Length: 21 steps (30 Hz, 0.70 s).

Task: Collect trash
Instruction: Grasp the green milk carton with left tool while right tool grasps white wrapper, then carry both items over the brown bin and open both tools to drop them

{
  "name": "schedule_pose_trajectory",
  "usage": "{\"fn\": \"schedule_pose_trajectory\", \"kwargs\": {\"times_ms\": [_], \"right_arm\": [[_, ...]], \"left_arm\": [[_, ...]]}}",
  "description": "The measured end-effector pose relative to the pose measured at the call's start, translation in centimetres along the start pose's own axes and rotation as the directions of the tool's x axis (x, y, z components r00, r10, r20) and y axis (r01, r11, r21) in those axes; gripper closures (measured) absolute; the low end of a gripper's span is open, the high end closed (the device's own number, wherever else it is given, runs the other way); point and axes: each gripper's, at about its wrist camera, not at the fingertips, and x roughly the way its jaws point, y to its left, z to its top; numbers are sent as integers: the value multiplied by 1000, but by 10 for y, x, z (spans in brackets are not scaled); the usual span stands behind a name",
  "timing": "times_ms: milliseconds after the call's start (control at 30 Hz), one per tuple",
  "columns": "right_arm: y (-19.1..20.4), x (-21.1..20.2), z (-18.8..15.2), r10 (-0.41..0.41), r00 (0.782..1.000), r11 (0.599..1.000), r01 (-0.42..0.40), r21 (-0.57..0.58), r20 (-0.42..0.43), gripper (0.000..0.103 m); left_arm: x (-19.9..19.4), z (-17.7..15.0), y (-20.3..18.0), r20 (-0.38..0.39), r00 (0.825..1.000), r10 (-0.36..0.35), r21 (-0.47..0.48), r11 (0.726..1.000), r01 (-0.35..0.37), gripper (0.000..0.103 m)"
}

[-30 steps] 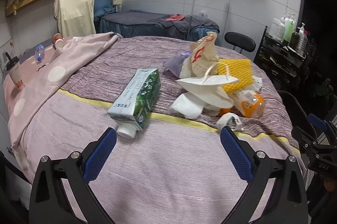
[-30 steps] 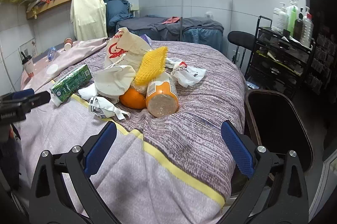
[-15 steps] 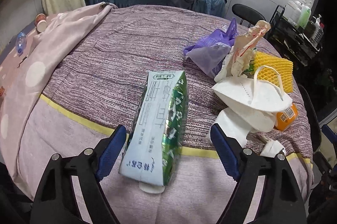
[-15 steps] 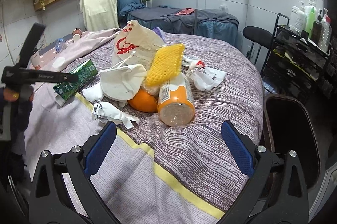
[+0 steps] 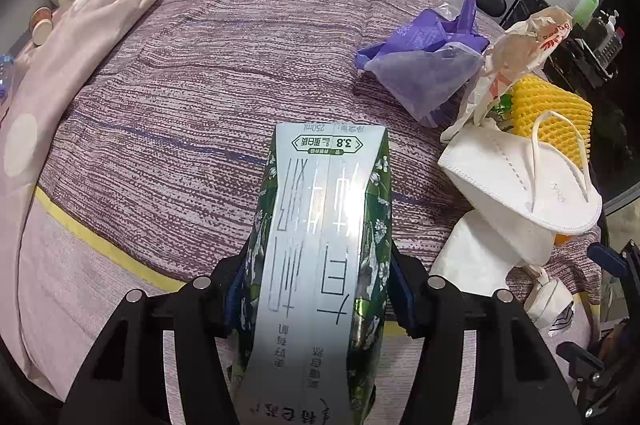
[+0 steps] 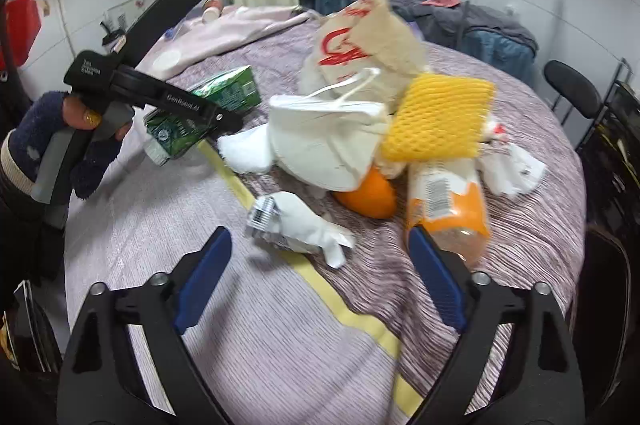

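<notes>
On the bed's striped purple cover point(image 5: 168, 113), the green milk carton point(image 5: 320, 265) lies lengthwise between the two pads of the left gripper point(image 5: 318, 297), whose jaws are closing on its sides; whether the pads already press or only flank it I cannot tell. Seen from the right wrist, a gloved hand point(image 6: 60, 145) works that tool beside the carton. The right gripper point(image 6: 320, 273) hangs above a crumpled white wrapper point(image 6: 296, 225), jaws wide but closing, nothing between them yet. Just beyond lie a white face mask point(image 6: 320, 137), a yellow foam net point(image 6: 436, 117), an orange point(image 6: 368, 195), an orange-labelled bottle point(image 6: 444, 201) and a paper bag point(image 6: 368, 37), heaped touching one another.

The carton looks soft and dented, so a hard squeeze could buckle it and push leftover milk out of the spout onto the cover. Gripped near one end, it may droop and slip free when lifted. On the right, the wrapper is flat and light; the pads could pinch the cover instead, or nudge the bottle into rolling
</notes>
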Motion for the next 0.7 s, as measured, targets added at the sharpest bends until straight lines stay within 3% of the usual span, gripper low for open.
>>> {"fn": "schedule_pose_trajectory", "kwargs": {"times_ms": [133, 200, 267, 500, 700], "right_arm": [[7, 24, 11, 17, 998, 1000, -19, -22, -65, 30], [6, 31, 14, 38, 995, 999, -40, -20, -90, 49], [6, 35, 14, 71, 992, 997, -72, -7, -105, 60], [2, 26, 12, 93, 995, 995, -92, 26, -44, 66], [-13, 5, 5, 102, 994, 991, -104, 89, 24, 66]], "left_arm": [[-3, -2, -1, 3, 1000, -10, 7, 1000, 10, 53], [-5, -5, -1, 9, 1000, -10, 10, 1000, 10, 53], [-6, -9, -1, 18, 1000, -11, 8, 1000, 11, 54], [-24, -24, -2, 82, 996, -42, -19, 999, 44, 54], [-58, -43, -18, 197, 977, -79, -19, 996, 84, 54]]}}
